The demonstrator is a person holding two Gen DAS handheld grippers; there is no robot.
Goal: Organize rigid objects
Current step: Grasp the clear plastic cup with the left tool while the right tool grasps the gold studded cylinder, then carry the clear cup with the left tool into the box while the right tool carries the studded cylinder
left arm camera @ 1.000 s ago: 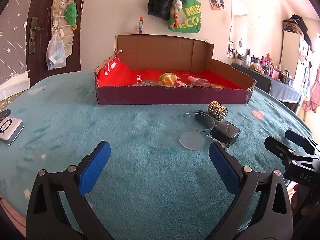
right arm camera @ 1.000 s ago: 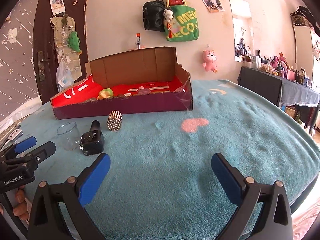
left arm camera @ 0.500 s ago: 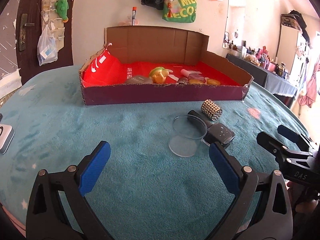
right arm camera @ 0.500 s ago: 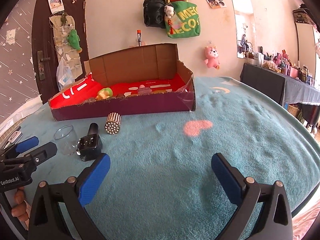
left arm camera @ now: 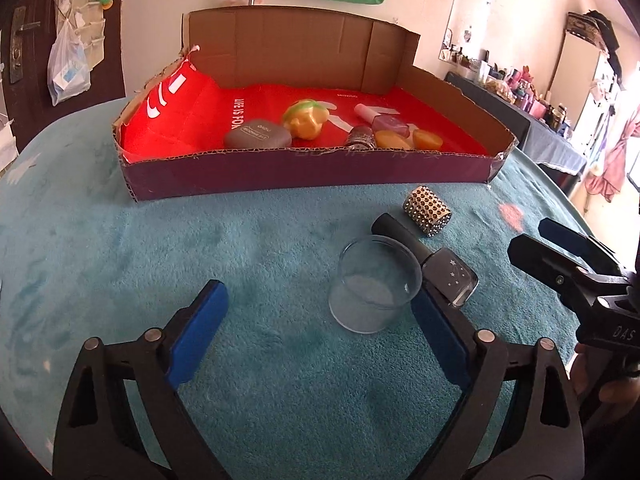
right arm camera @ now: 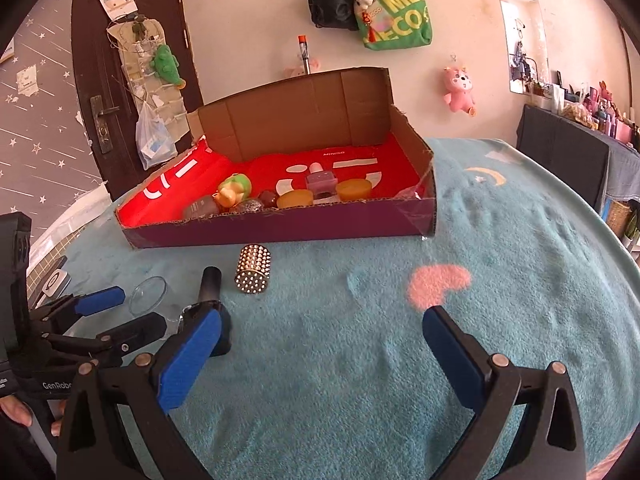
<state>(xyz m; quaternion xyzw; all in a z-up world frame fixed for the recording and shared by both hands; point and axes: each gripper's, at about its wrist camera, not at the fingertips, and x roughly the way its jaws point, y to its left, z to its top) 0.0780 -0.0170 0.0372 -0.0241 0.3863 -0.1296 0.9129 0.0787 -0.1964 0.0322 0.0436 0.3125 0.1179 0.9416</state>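
The clear cup [left arm camera: 374, 286] stood upright on the teal blanket [left arm camera: 240, 256], near the box [left arm camera: 312, 172]; it looked light, stiff, slippery and crushable, best taken across its side walls. It sat just ahead of the left hand-held gripper [left arm camera: 320, 320], whose jaws, spread, had just been closing, not yet pressing. The right hand-held gripper [right arm camera: 320, 352] stood spread, empty.

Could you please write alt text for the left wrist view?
The open left gripper nears a clear plastic cup on a teal blanket, beside a dark nail polish bottle and studded cylinder; a cardboard box sits behind.
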